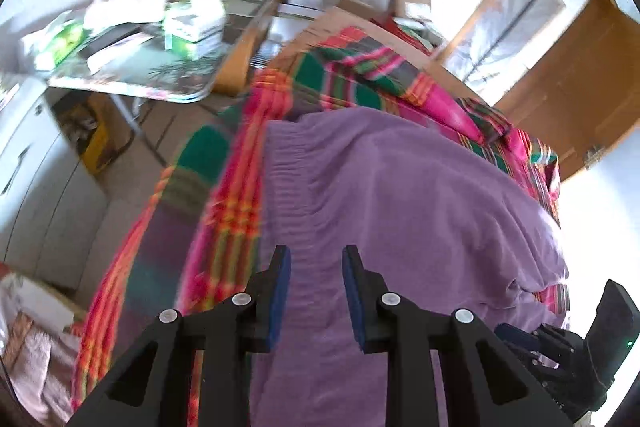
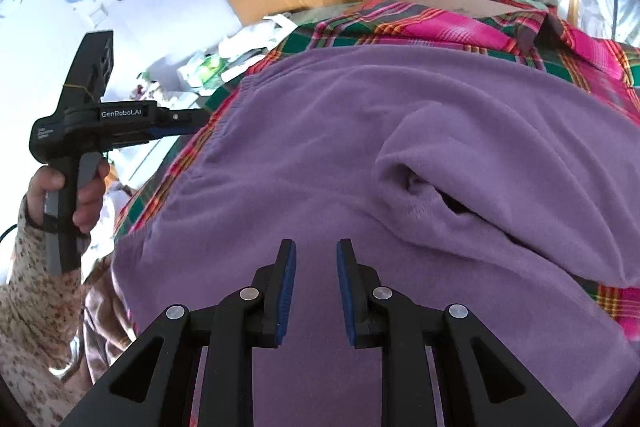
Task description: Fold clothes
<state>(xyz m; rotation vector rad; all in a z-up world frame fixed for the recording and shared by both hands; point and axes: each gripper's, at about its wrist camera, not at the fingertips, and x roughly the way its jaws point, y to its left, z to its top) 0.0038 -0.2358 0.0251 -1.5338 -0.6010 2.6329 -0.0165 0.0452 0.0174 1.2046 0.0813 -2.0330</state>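
The purple garment (image 2: 400,131) lies spread on a plaid blanket (image 1: 352,75); left gripper (image 1: 316,259) and right gripper (image 2: 316,255) hover above it, jaws released, empty.

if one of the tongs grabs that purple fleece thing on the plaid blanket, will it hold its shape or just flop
The purple fleece garment will probably flop: it already lies in soft rolls and creases. Its fuzzy nap likely grips the tongs' pads rather than slipping. Lifting it may also drag the plaid blanket beneath.

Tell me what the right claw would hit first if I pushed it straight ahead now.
Most likely the purple garment: it fills the view right ahead of the open right claw, with nothing between the pads. Depth is hard to judge, but no other object lies in that line.
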